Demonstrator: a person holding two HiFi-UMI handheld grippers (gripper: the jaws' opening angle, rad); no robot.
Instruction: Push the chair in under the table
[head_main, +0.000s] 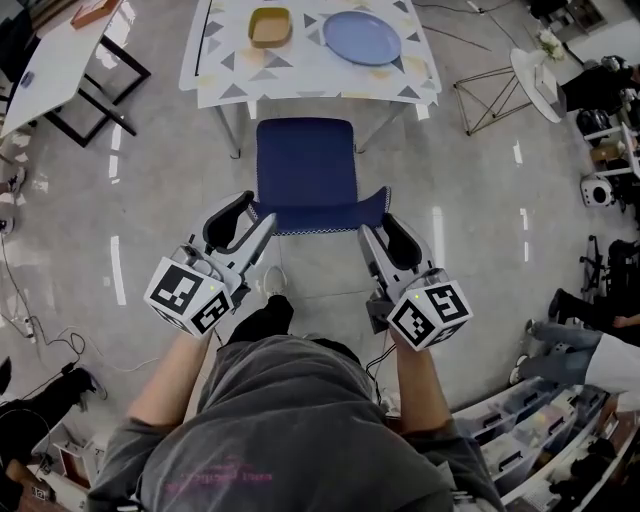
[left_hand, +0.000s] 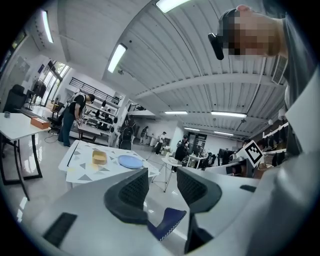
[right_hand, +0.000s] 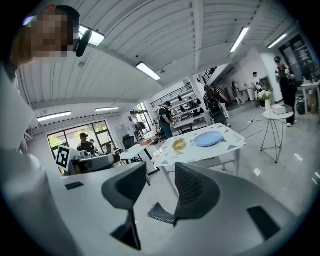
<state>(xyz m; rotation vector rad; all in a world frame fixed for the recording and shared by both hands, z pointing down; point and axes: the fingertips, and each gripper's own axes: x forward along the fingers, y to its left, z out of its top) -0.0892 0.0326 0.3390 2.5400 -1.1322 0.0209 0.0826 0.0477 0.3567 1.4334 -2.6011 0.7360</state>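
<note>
1. The table (head_main: 215, 75) fills the top of the head view under a patterned cloth. Its 2 near legs frame the gap the chair has to enter.
2. The blue chair (head_main: 305, 165) stands square to that gap, seat front just beside the table's near edge. Most of the seat is out over open floor, so the push looks barely started.
3. The left gripper (head_main: 258, 212) is at the backrest's left top corner and the right gripper (head_main: 377, 225) is at the right one. Both pairs of jaws stand apart and clamp nothing. In each gripper view, the trimmed backrest corner shows just below the gap.
4. Here's the danger: contact sits high up, on just 2 corners. An uneven shove could swing the chair and drive the seat into a table leg. A jaw could also slide off its corner and leave 1 side pushing alone.
5. The blue plate (head_main: 361, 37) and yellow bowl (head_main: 270, 26) rest on the cloth. A hard bump against the table could shift them.
</note>
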